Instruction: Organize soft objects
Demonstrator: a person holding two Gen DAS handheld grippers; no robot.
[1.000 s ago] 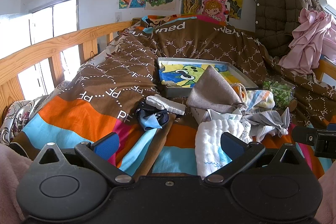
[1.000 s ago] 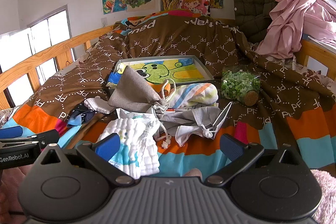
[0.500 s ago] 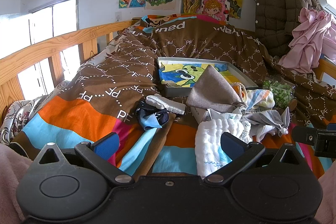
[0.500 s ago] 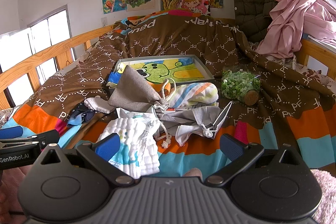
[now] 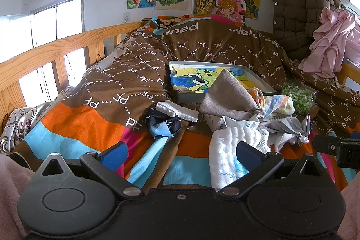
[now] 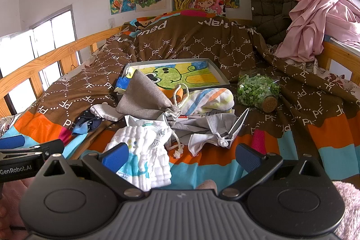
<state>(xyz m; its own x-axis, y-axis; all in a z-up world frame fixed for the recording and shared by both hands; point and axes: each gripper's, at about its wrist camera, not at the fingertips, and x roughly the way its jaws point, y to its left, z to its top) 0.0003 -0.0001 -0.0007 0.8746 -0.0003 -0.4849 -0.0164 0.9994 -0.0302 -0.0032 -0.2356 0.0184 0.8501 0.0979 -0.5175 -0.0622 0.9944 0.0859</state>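
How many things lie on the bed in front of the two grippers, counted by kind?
Cloth pieces: 5: white towel, grey pouch, striped towel, grey cloth, dark blue cloth
Sponges: 1: white sponge
Jars: 1: jar of green bits
Trays: 1: tray
Total: 8

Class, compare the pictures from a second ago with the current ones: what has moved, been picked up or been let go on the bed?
Nothing has visibly changed. The left gripper and right gripper both hover with jaws open and hold nothing. The white quilted cloth, the grey drawstring pouch and the tray lie where they were.
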